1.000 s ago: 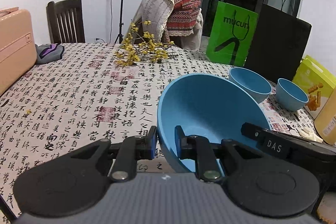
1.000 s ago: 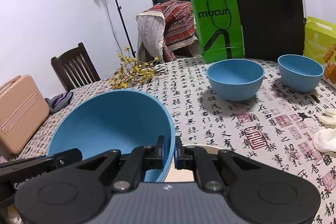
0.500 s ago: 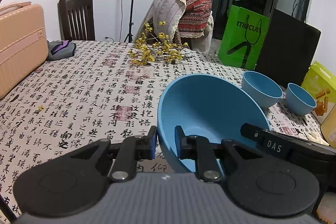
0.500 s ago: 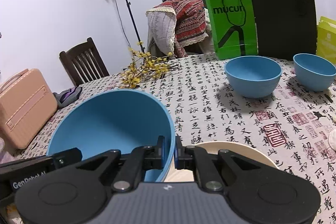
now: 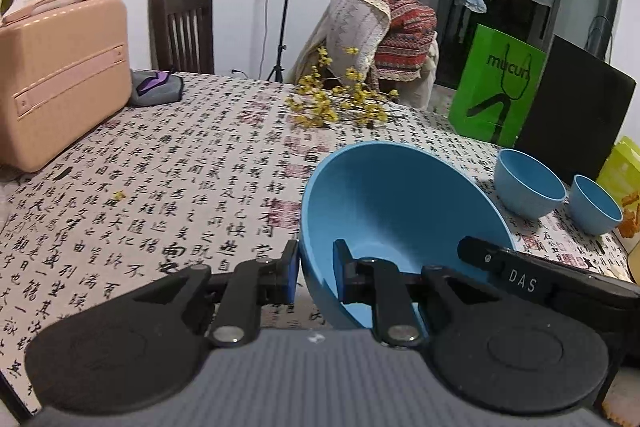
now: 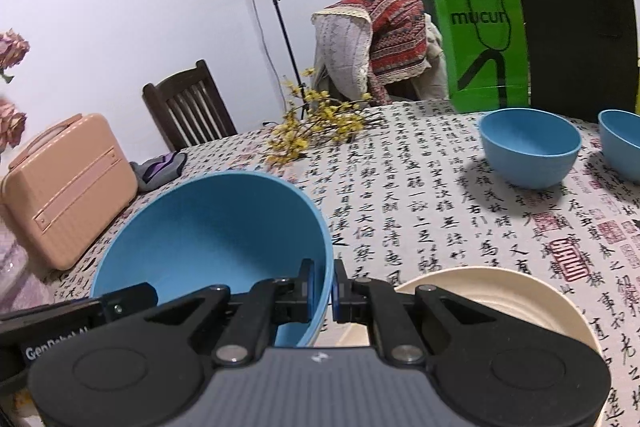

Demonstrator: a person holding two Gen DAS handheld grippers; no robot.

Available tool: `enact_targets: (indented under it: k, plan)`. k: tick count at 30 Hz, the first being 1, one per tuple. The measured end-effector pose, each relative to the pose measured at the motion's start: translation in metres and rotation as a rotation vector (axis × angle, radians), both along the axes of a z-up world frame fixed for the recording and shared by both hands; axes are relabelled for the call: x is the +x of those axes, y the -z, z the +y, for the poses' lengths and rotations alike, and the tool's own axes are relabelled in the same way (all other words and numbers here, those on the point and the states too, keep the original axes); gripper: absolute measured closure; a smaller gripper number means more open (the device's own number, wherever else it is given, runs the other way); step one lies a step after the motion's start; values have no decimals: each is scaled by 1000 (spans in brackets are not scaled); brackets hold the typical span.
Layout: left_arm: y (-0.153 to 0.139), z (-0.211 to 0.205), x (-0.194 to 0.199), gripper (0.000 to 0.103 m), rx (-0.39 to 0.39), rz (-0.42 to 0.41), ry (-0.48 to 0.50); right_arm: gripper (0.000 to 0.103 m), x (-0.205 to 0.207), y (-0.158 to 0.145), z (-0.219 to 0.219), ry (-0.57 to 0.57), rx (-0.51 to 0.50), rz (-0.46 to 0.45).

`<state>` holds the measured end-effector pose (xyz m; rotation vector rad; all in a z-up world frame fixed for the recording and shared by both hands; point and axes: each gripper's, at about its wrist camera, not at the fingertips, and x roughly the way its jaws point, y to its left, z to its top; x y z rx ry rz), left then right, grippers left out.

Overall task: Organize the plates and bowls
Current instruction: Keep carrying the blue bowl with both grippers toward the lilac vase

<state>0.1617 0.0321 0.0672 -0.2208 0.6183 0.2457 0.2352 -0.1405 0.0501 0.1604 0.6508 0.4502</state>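
Observation:
A large blue bowl is held above the table by both grippers. My left gripper is shut on its left rim, one finger inside and one outside. My right gripper is shut on the bowl's right rim. A cream plate lies on the table just right of and below the bowl. Two smaller blue bowls stand far right: a medium one and a small one.
The table has a calligraphy-print cloth. A peach case stands at the left edge, a purple-grey pouch behind it. Yellow flower sprigs lie at the back. Green and black bags stand back right.
Both grippers have carried the large bowl back and to the left. The far bowls look smaller and the cream plate has come into the right wrist view.

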Motion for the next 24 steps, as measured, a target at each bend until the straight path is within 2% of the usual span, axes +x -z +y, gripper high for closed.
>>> enact_targets:
  k: [24]
  plan:
    - [8, 57, -30, 85, -22, 9, -113, 95, -16, 7, 67, -113, -12, 16]
